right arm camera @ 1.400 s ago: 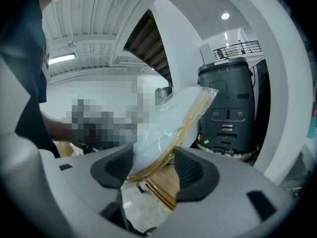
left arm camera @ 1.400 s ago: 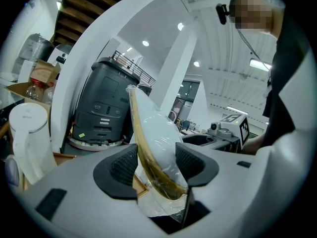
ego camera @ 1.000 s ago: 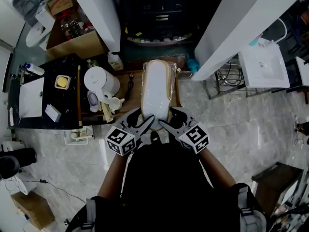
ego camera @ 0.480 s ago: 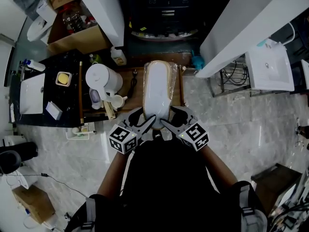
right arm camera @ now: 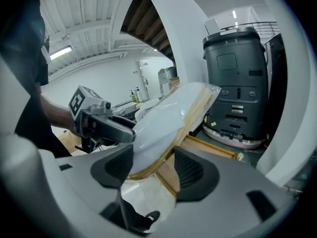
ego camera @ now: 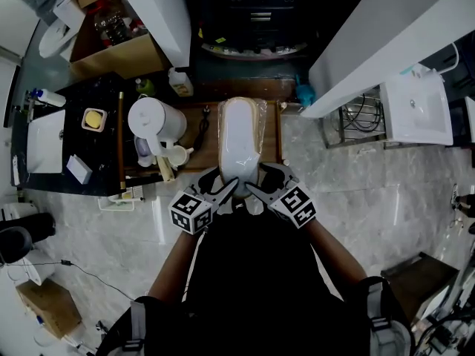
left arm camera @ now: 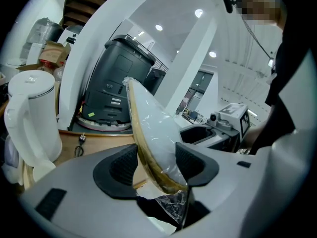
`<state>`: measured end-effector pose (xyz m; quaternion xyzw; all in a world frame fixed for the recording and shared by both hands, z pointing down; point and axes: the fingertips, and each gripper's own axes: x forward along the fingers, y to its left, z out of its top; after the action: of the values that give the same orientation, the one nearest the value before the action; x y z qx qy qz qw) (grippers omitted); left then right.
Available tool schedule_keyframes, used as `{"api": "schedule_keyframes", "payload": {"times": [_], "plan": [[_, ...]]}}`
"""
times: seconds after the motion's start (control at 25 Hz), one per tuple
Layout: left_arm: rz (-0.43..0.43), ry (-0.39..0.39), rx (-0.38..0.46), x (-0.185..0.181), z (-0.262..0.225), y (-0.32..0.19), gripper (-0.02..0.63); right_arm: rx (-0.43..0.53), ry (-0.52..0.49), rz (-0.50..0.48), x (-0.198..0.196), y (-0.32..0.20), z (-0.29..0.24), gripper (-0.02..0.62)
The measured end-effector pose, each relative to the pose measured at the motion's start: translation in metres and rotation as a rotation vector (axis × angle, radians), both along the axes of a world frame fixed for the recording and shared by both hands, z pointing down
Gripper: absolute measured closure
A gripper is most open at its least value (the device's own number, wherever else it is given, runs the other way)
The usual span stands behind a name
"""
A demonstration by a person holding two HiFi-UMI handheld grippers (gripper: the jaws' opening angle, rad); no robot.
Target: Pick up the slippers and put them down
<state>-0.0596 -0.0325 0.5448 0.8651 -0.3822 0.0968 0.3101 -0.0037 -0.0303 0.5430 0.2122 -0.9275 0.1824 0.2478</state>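
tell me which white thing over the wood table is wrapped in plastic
The slippers, gripped at the near end by the left tongs and right tongs; the kettle beside them is bare.

On the wooden table (ego camera: 194, 148), the white kettle (ego camera: 154, 121) and cups (ego camera: 174, 156) crowd the left of the wrapped slippers (ego camera: 242, 143), a dark machine (ego camera: 252, 21) blocks the far edge, and the marble floor (ego camera: 371, 191) on the right lies open.
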Motion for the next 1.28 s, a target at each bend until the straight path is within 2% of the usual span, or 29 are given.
{"api": "schedule_keyframes", "payload": {"times": [0.24, 0.52, 0.88, 1.28], "plan": [[-0.001, -0.039, -0.04, 0.002, 0.023, -0.004, 0.37, -0.018, 0.051, -0.022, 0.001, -0.005, 0.022, 0.33], [-0.017, -0.047, -0.091, 0.003, 0.044, -0.007, 0.37, -0.061, 0.081, -0.046, 0.001, -0.01, 0.046, 0.33], [0.002, -0.09, -0.161, 0.003, 0.083, -0.015, 0.37, -0.117, 0.136, -0.064, 0.0, -0.019, 0.083, 0.33], [0.025, -0.089, -0.212, 0.008, 0.115, -0.024, 0.37, -0.176, 0.161, -0.048, 0.005, -0.027, 0.117, 0.33]]}}
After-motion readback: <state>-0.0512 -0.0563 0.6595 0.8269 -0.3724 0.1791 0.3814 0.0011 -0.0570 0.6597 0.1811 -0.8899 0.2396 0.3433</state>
